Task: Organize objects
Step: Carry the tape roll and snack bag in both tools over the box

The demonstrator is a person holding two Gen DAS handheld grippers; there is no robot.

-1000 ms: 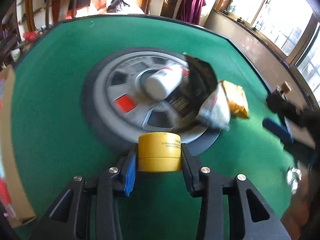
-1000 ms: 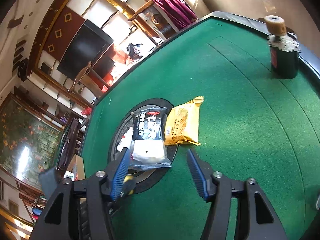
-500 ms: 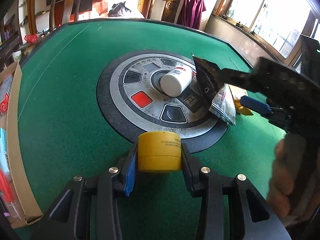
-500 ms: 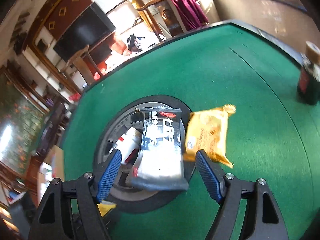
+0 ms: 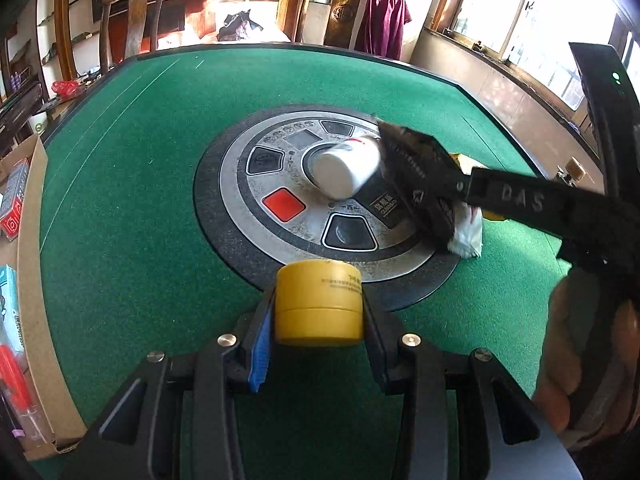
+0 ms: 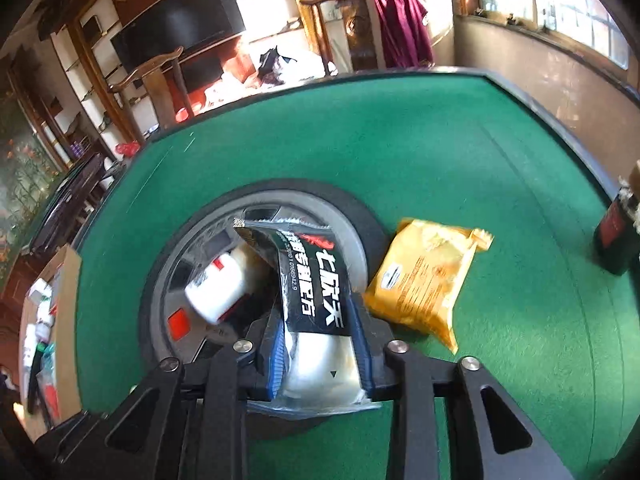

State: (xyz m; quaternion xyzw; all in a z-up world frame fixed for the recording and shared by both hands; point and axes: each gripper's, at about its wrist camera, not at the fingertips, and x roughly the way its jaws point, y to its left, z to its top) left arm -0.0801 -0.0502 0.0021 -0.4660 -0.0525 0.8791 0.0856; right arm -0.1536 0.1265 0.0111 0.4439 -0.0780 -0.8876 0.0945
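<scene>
My left gripper [image 5: 318, 320] is shut on a yellow round jar [image 5: 319, 300] and holds it over the near rim of the table's round centre panel [image 5: 280, 184]. My right gripper [image 6: 320, 344] is shut on a black and white snack packet [image 6: 316, 292], its far end bent up; the packet also shows in the left wrist view [image 5: 420, 180]. A white bottle [image 5: 346, 166] lies on its side on the panel, also seen in the right wrist view [image 6: 218, 290]. A yellow snack packet [image 6: 424, 280] lies on the green felt to the right.
A cardboard box [image 5: 30, 280] holding several items stands at the table's left edge. A dark container [image 6: 616, 228] stands at the far right of the table. Wooden chairs [image 5: 132, 20] stand beyond the far edge.
My right gripper has moved in over the black and white packet and closed on it. My left gripper still holds the yellow jar and has barely moved.
</scene>
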